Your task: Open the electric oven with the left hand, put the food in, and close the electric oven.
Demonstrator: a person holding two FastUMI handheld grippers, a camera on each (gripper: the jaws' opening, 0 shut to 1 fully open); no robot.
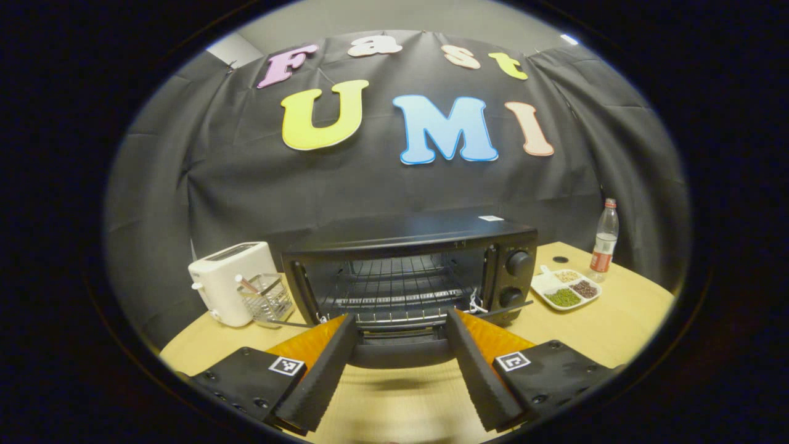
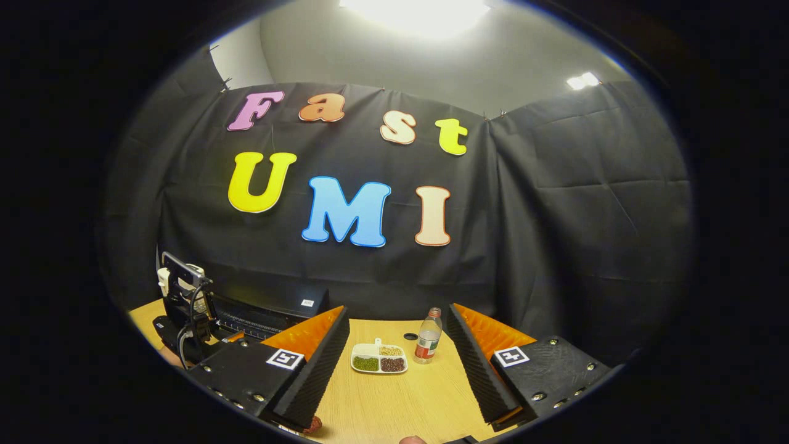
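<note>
So the left gripper (image 1: 400, 364) hangs wide open and empty over the counter (image 1: 394, 407), with the dropped oven door (image 1: 400, 351) right between its fingers at 12 o'clock and the open oven (image 1: 410, 271) just behind. The food tray (image 2: 379, 357) lies dead ahead of the right gripper (image 2: 397, 364), also spread wide with nothing in it, long side crosswise, so the right one's clearly nearer.

oven door (image 1: 400, 351) partly behind gripper fingers, dish (image 2: 379, 358) contents too small (three compartments)
</note>
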